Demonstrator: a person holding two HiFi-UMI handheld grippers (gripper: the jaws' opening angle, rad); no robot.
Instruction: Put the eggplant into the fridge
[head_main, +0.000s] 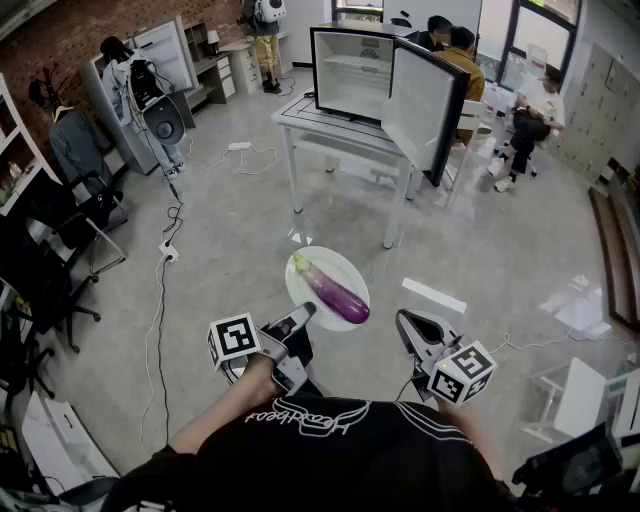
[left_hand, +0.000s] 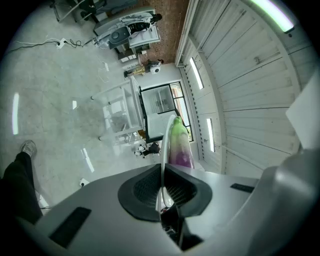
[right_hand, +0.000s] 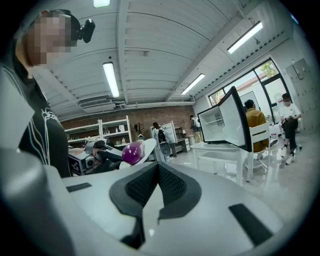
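A purple eggplant with a green stem lies on a white plate held level above the floor. My left gripper is shut on the plate's near rim. In the left gripper view the rim runs edge-on between the pads, with the eggplant beyond. My right gripper hangs to the right of the plate, shut with nothing in it. The right gripper view shows its pads together and the eggplant off to the left. The fridge stands ahead on a white table, door swung open.
The white table bearing the fridge stands a few steps ahead across grey floor. Cables trail on the floor at left beside chairs and shelving. People sit behind the fridge at right. A white strip lies on the floor.
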